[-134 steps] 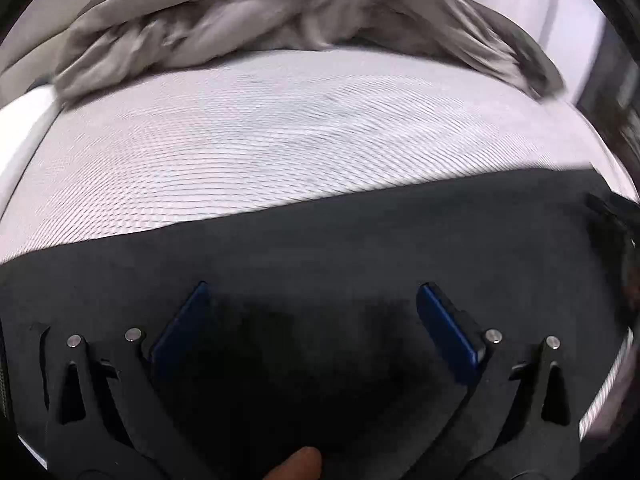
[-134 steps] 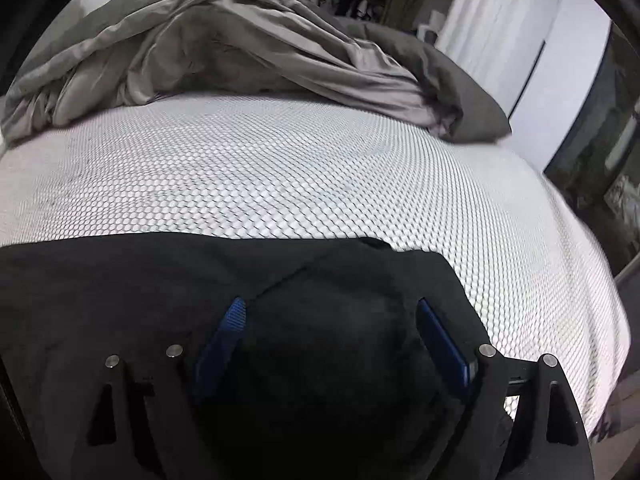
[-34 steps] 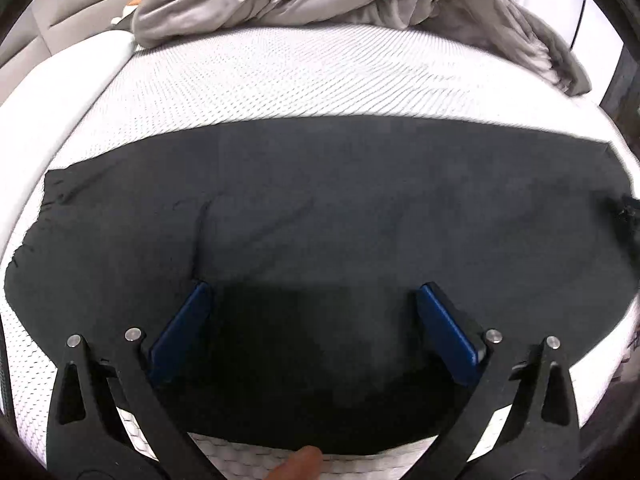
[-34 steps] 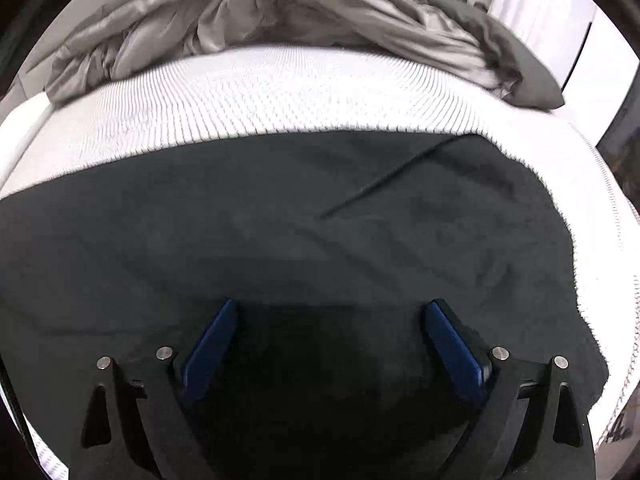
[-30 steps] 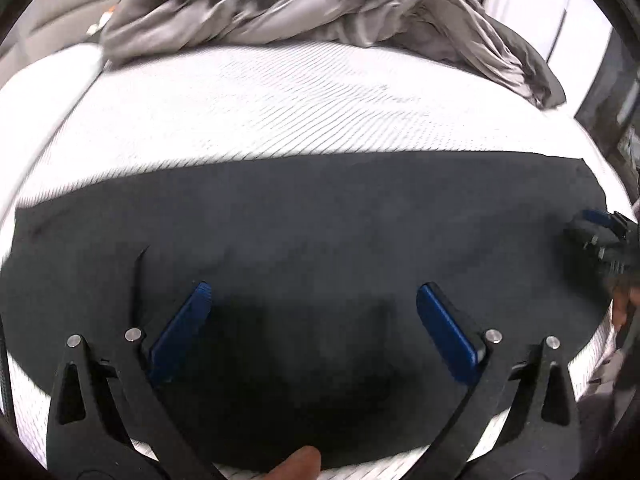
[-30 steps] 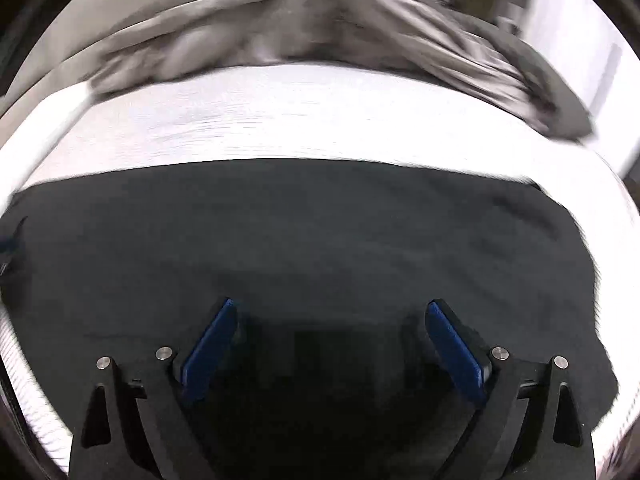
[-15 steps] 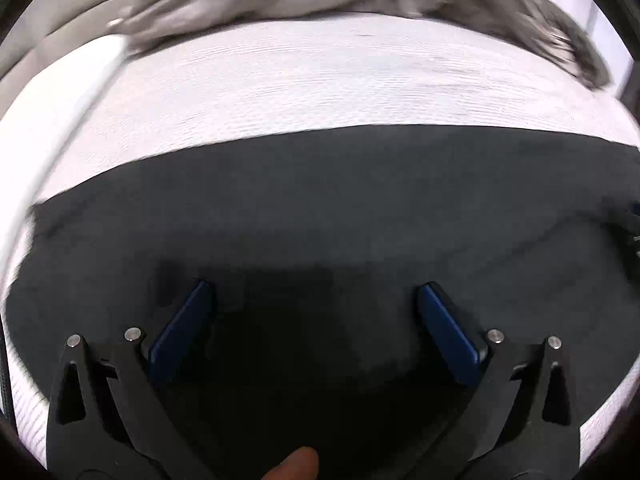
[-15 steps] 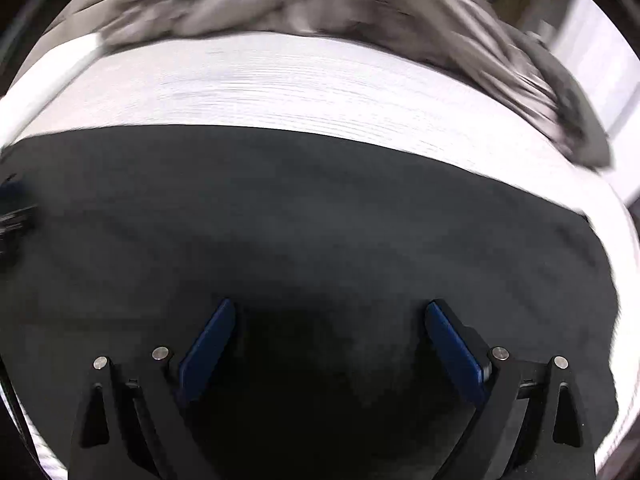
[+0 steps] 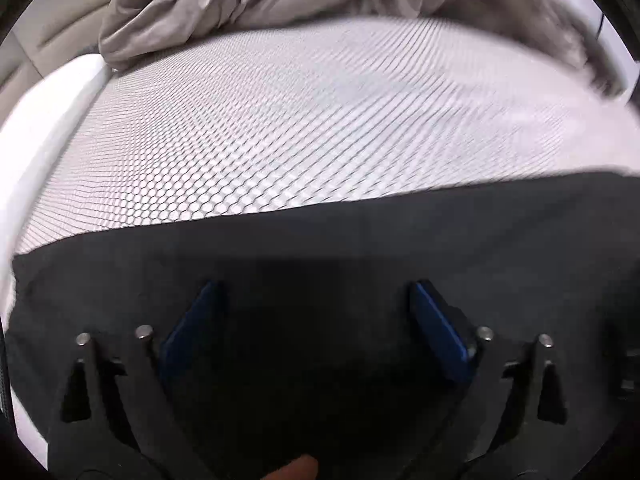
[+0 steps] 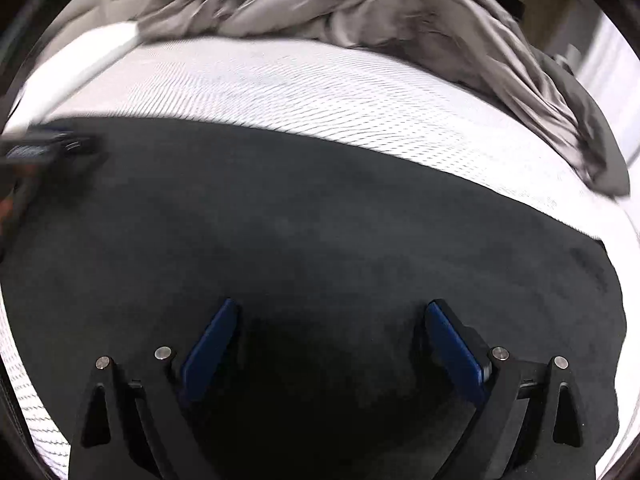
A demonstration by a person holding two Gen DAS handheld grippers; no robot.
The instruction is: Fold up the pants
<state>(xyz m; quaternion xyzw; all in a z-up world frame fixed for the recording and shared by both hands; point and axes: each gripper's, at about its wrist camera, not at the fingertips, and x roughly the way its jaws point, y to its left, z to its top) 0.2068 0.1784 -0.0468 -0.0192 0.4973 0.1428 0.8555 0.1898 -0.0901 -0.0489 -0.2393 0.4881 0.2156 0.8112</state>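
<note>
1. black pants (image 10: pixel 320 232) lie spread flat across the near part of a white mattress (image 9: pixel 304 120) with a honeycomb-patterned cover, their far edge running in a fairly straight line from side to side.
2. left gripper (image 9: pixel 312 320) hovers low over the dark cloth, its two blue-padded fingers (image 9: pixel 188 332) standing wide apart with nothing between them but the fabric beneath.
3. right gripper (image 10: pixel 332 340) sits the same way over the pants, blue fingers (image 10: pixel 452 352) spread wide, clamping nothing.
4. in the right wrist view the left gripper shows blurred at the far left edge of the pants.
5. a crumpled grey duvet (image 10: pixel 360 12) is heaped at the far end of the mattress, well apart from the pants.
6. a fingertip (image 9: pixel 298 470) shows at the bottom edge of the left wrist view.
</note>
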